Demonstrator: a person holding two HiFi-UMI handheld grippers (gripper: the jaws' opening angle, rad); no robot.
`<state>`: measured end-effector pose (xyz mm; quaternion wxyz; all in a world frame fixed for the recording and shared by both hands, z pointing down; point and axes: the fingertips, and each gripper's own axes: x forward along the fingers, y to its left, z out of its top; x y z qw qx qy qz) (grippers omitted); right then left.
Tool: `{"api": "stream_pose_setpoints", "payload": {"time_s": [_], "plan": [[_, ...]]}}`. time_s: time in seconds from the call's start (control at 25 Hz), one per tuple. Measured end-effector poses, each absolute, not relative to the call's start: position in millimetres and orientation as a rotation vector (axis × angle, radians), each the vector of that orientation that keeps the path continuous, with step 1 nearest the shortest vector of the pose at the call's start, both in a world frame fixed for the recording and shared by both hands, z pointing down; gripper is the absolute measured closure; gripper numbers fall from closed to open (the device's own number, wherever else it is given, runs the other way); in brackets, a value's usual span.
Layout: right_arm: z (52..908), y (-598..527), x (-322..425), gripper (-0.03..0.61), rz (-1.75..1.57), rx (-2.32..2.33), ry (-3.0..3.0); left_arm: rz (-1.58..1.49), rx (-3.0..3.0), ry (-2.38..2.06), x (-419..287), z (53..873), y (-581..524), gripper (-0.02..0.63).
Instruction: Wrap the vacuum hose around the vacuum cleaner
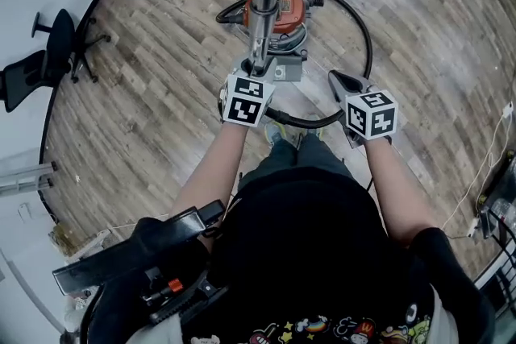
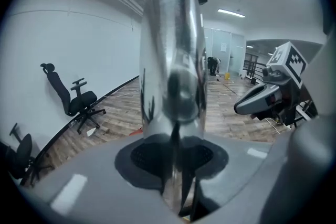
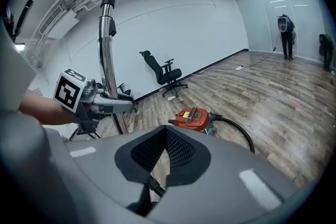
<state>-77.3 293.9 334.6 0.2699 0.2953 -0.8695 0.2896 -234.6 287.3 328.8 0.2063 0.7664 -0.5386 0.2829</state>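
Just illegible label (image 3: 185, 114) on vacuum cleaner (image 3: 197, 121)

Overhead, two level views, vacuum cleaner (image 1: 284, 14) shared

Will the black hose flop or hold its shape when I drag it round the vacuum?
Likely floppy: the hose lies in a loose curve on the floor from the vacuum. It may spring back somewhat, the curve being wide. The metal tube looks rigid.
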Motion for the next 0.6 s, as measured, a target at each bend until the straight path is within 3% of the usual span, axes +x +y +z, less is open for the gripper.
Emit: {"api": "stream_pose_setpoints", "payload": {"time_s": [0.36,0.6], "plan": [[327.8,290.6,-123.2,0.555,0.748,0.801,-2.350,0.715,2.093,-1.519,-295.9,318.5,298.8,0.489],[322.9,313.8,-211.6,0.555,0.724,0.953,-2.301,0.658,2.226,-1.415,-366.3,320.2,304.6,0.489]]}}
